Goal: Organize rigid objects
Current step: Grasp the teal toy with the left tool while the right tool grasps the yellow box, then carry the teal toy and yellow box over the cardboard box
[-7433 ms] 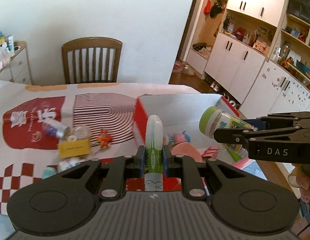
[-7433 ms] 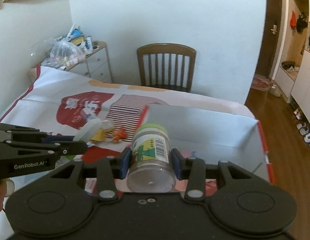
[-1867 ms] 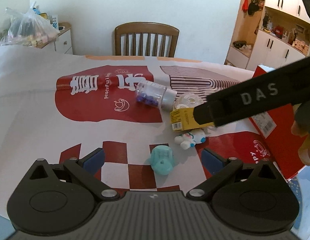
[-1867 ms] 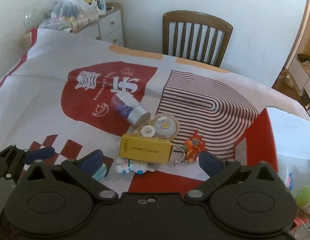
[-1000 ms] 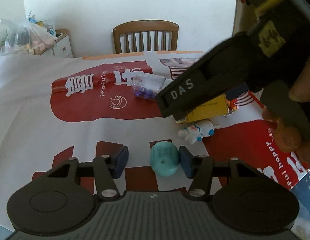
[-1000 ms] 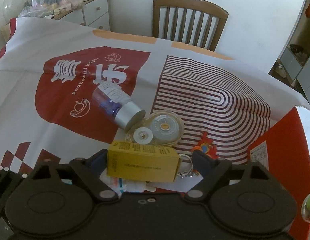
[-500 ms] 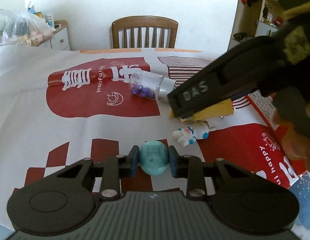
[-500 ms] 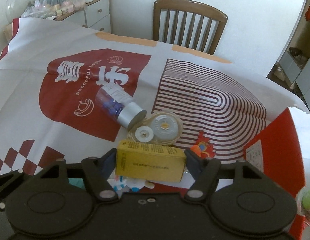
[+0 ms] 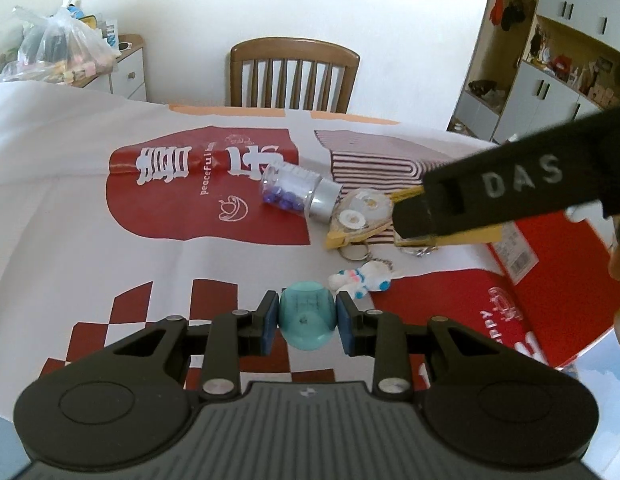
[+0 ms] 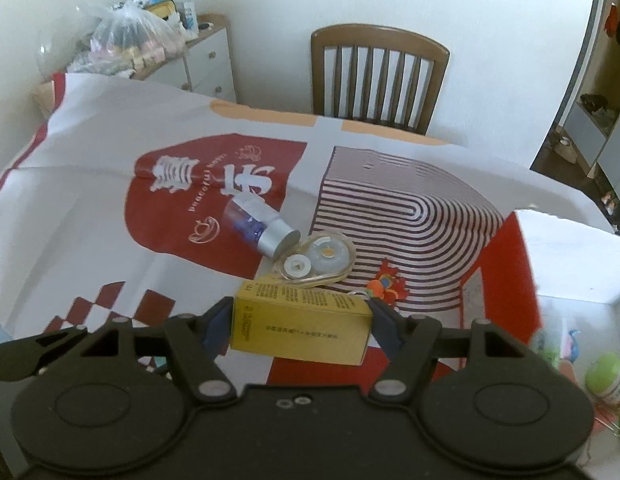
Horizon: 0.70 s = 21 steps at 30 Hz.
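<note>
Two grips are on at once. My left gripper [image 9: 308,322], at the bottom centre of the left wrist view, is clamped narrow on a small teal rounded plastic toy [image 9: 307,320], blue pads pressing both its sides. My right gripper [image 10: 300,326], lower centre of the right wrist view, stands fairly wide and holds a yellow rectangular cardboard carton [image 10: 301,330] across its long axis, one pad on each end.

To do the carry well, I judge I should bring both up clear of the clutter before swinging toward the red-walled open box [image 10: 505,264] at the right edge. The carton is held by its ends only, so I'd keep it level and move slowly. The toy is round, so no squeezing harder or twisting.

Left on the red-and-white printed cloth [image 10: 110,184], mid-frame: a clear glass vial with purple beads and silver cap [image 10: 258,226], a clear plastic correction-tape dispenser [image 10: 315,260] touching it, an orange keychain charm [image 10: 385,284], and a white figurine [image 9: 361,280].
</note>
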### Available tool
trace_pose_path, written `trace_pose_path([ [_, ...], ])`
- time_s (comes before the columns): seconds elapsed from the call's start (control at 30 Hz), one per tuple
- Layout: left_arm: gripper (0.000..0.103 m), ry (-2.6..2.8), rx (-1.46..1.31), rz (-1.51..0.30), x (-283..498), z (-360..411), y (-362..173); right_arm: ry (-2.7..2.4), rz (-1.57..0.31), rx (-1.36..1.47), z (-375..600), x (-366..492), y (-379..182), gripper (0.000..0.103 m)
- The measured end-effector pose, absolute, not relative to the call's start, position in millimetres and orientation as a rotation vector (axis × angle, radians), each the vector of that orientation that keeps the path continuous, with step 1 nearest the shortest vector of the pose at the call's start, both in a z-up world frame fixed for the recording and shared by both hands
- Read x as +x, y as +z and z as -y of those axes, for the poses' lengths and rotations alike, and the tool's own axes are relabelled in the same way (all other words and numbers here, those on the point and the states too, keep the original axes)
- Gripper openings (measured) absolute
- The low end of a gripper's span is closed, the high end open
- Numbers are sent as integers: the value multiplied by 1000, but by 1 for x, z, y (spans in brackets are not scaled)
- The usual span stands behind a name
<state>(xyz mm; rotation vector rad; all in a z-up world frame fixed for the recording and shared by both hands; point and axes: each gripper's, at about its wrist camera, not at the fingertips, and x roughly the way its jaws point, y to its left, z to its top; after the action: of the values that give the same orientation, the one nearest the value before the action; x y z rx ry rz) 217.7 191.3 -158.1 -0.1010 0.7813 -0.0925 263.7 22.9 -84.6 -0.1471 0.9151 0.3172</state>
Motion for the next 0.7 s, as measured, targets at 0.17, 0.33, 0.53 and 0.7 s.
trace_pose_path([
  [0.17,30,-104,-114,-774,207,-188,-137,322,-891,-127,-9,247,-65,71],
  [0.33,30,-117,-117,-766,197,-178,-115,330,-866,-100,10,231,-45,71],
  [0.53,30,-134,-116,-751,188,-160,-86,336,-824,-86,40,212,-22,71],
  [0.7,30,-153,-102,-730,182,-140,-65,334,-793,-72,69,201,-11,71],
])
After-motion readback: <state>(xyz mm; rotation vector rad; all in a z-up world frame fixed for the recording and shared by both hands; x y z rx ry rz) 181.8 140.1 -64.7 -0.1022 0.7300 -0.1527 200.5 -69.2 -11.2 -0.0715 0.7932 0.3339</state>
